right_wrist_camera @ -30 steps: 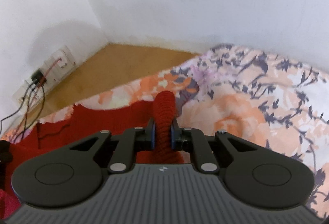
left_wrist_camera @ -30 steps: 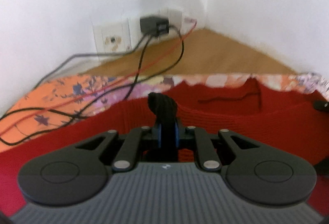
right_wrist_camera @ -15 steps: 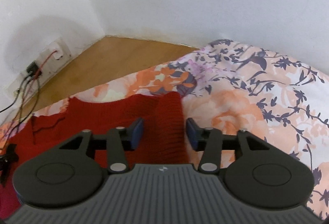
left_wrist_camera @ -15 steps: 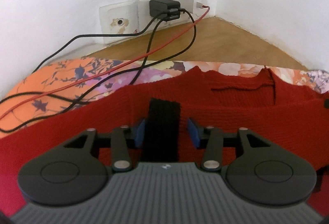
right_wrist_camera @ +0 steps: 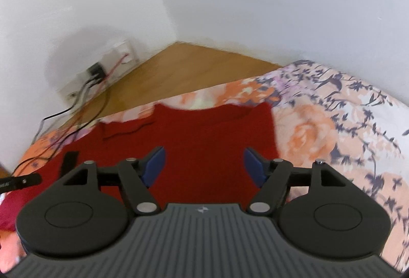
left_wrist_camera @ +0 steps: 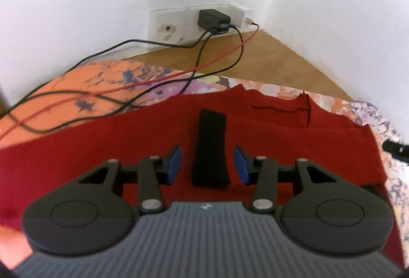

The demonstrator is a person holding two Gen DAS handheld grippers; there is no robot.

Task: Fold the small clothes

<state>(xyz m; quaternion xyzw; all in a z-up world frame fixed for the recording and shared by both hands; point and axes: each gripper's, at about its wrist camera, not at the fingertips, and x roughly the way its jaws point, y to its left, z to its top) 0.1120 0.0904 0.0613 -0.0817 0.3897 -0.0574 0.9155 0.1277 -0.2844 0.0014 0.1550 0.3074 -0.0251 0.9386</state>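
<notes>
A red knitted garment (left_wrist_camera: pixel 281 140) lies spread flat on the floral bedsheet (left_wrist_camera: pixel 84 78), its neckline toward the room's corner. A black ribbed strip (left_wrist_camera: pixel 211 147) rests on the red knit, straight ahead between my left gripper's (left_wrist_camera: pixel 207 165) blue pads, which stand apart without touching it. In the right wrist view the same red garment (right_wrist_camera: pixel 204 135) lies flat and my right gripper (right_wrist_camera: pixel 204 164) hovers open above it, holding nothing. The black strip (right_wrist_camera: pixel 69 159) shows at the left there, beside the tip of the other gripper (right_wrist_camera: pixel 20 181).
Black and red cables (left_wrist_camera: pixel 143 89) trail from a wall socket with a black charger (left_wrist_camera: pixel 213 18) across the left of the sheet. Wooden floor (left_wrist_camera: pixel 265 63) fills the corner between two white walls. The floral bedsheet (right_wrist_camera: pixel 332 124) stretches to the right of the garment.
Both grippers went from shut on the fabric to open. The black strip and the red fold dropped flat onto the garment, and both grippers have pulled back and risen.
</notes>
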